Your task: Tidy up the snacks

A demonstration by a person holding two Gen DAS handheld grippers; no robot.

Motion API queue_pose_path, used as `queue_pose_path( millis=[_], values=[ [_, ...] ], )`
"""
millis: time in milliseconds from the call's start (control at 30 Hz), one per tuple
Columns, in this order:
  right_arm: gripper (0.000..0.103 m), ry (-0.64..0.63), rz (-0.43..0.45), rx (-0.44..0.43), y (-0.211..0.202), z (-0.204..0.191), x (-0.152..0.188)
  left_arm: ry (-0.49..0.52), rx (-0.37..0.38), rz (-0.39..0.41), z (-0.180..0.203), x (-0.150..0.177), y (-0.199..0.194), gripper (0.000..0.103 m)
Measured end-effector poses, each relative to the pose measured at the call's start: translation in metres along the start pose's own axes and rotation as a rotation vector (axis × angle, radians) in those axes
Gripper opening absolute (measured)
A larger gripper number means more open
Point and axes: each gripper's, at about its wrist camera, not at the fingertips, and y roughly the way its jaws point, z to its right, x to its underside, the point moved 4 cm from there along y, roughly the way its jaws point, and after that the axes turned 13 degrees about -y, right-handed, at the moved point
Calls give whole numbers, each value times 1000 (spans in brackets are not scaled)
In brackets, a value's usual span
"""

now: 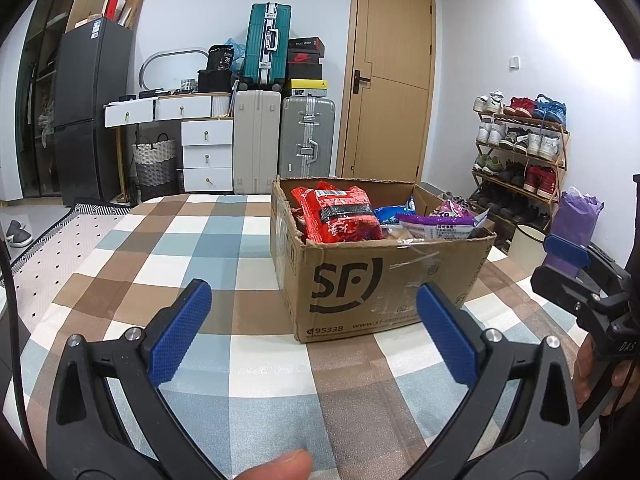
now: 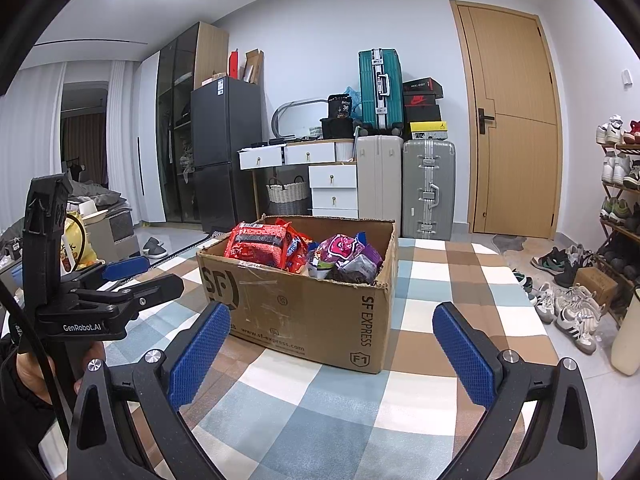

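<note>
While the cardboard box (image 1: 376, 264) sits mid-frame on my checked cloth (image 1: 180, 248), snack packets (image 1: 340, 216) heaped inside, my left gripper (image 1: 314, 320) and right gripper (image 2: 332, 344) gape wide, holding nothing. Packed up or awaiting sorting, I can't judge.

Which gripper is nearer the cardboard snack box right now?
Hard to separate; the left looks marginally nearer. The left gripper hovers open before the cardboard box's printed front; the right gripper hovers open off its front right corner. Neither touches it.
</note>
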Motion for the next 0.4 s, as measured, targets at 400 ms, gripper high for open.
queue_pose_path(
  millis=[400],
  values=[
    [103,1,0,-1,1,-1,0,-1,1,0,0,0,0,102]
  ],
)
